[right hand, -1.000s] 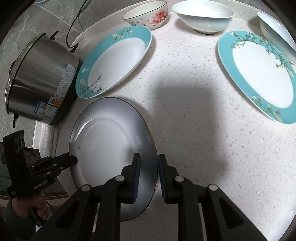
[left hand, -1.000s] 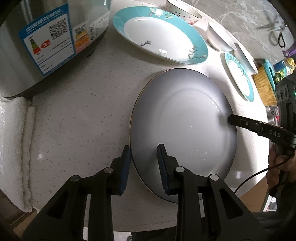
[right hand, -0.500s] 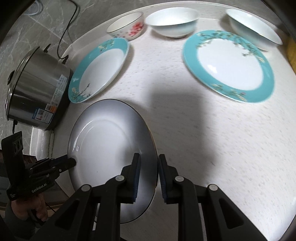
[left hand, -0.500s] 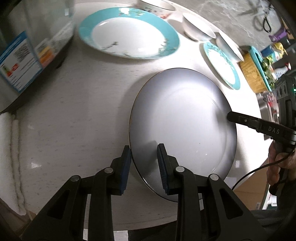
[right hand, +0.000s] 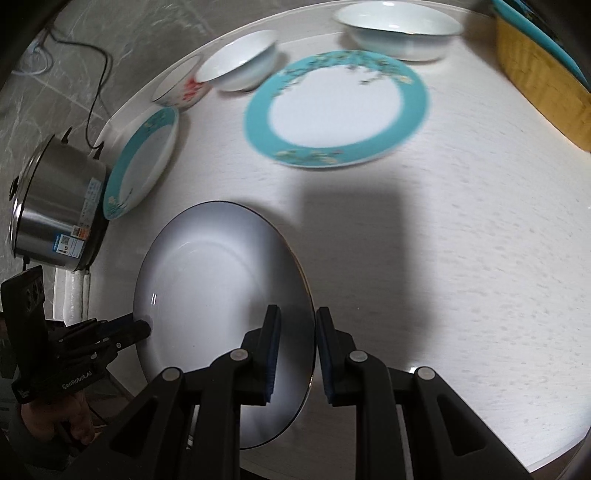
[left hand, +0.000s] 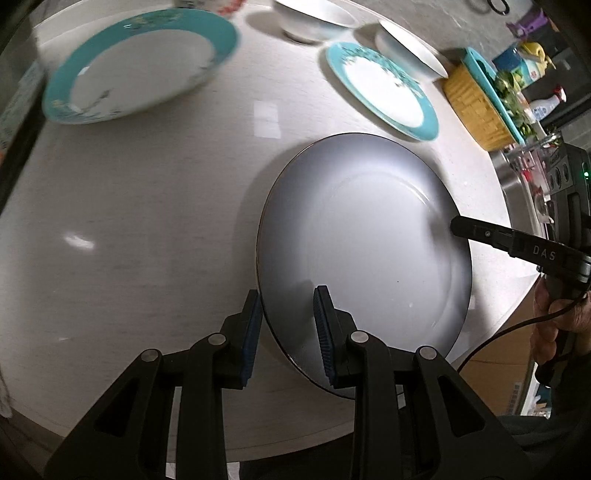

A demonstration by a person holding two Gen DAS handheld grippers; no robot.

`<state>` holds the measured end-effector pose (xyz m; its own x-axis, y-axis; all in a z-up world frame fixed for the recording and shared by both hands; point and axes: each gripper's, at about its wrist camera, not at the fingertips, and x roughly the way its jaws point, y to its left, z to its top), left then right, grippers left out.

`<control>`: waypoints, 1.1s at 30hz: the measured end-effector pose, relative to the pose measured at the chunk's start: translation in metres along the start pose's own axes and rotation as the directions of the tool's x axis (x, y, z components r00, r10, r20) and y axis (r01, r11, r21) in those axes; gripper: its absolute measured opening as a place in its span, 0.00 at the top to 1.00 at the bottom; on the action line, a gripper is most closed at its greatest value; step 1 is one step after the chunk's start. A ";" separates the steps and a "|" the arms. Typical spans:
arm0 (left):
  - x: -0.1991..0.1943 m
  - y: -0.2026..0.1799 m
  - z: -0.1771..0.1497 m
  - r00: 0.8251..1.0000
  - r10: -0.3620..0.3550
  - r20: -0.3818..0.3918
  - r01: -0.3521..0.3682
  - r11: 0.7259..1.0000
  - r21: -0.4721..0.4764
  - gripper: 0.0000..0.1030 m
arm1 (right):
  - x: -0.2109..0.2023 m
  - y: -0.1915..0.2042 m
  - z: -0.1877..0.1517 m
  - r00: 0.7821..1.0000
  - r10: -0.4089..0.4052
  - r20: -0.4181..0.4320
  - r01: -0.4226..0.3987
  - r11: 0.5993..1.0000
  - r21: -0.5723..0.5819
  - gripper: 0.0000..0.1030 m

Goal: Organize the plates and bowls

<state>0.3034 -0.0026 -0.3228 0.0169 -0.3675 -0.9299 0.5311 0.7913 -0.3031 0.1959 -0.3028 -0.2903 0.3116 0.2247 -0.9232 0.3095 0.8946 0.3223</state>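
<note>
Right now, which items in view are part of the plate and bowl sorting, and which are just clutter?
Job items:
grey plate, gripped at opposite rims by left gripper and right gripper
teal-rimmed plate
second teal-rimmed plate
white bowl
second white bowl
red-flowered bowl

Clutter:
steel pot
yellow basket
bottles

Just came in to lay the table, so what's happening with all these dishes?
A person is carrying the big grey plate with two handheld grippers, the left gripper and the right gripper clamped on opposite sides of its rim. It is lifted above the white table. Two teal-rimmed plates and several bowls sit further back, beside a steel pot.
</note>
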 end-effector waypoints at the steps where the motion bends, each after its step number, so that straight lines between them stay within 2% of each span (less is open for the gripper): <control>1: 0.005 -0.002 0.001 1.000 0.001 -0.005 -0.001 1.000 0.005 0.75 | -0.002 -0.008 -0.001 1.000 -0.001 -0.001 0.001 1.000 0.005 0.79; 8: 0.027 -0.049 0.001 1.000 0.008 -0.022 -0.007 1.000 0.026 0.75 | -0.010 -0.053 -0.006 1.000 -0.019 -0.006 0.020 0.999 0.029 0.79; 14: 0.043 -0.074 0.002 0.999 0.028 -0.020 -0.027 0.999 0.047 0.75 | -0.009 -0.071 -0.010 1.000 -0.017 -0.008 0.017 0.999 0.037 0.78; 25: 0.054 -0.090 0.016 0.997 0.072 -0.017 -0.071 0.995 0.077 0.73 | -0.009 -0.063 -0.014 0.999 -0.052 0.005 0.052 0.997 -0.057 0.73; 27: 0.053 -0.086 0.016 0.998 0.061 -0.018 -0.060 0.996 0.058 0.73 | -0.007 -0.058 -0.014 0.998 -0.068 0.000 0.068 0.995 -0.078 0.72; 30: 0.037 -0.079 0.016 0.996 0.085 0.041 -0.086 0.996 0.031 0.73 | -0.020 -0.057 -0.012 0.996 -0.074 0.042 0.077 0.994 -0.081 0.71; 32: 0.017 -0.071 0.019 0.989 0.101 0.106 -0.102 0.995 0.003 0.70 | -0.039 -0.059 -0.007 0.992 -0.075 0.104 0.084 0.993 -0.082 0.62; 33: 0.007 -0.064 0.022 0.985 0.106 0.138 -0.104 0.994 -0.022 0.60 | -0.049 -0.059 -0.002 0.988 -0.066 0.139 0.077 0.994 -0.082 0.59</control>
<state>0.2881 -0.0667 -0.3052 0.1903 -0.3453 -0.9190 0.5080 0.8356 -0.2088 0.1602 -0.3656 -0.2648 0.4123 0.1098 -0.9044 0.2582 0.9379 0.2316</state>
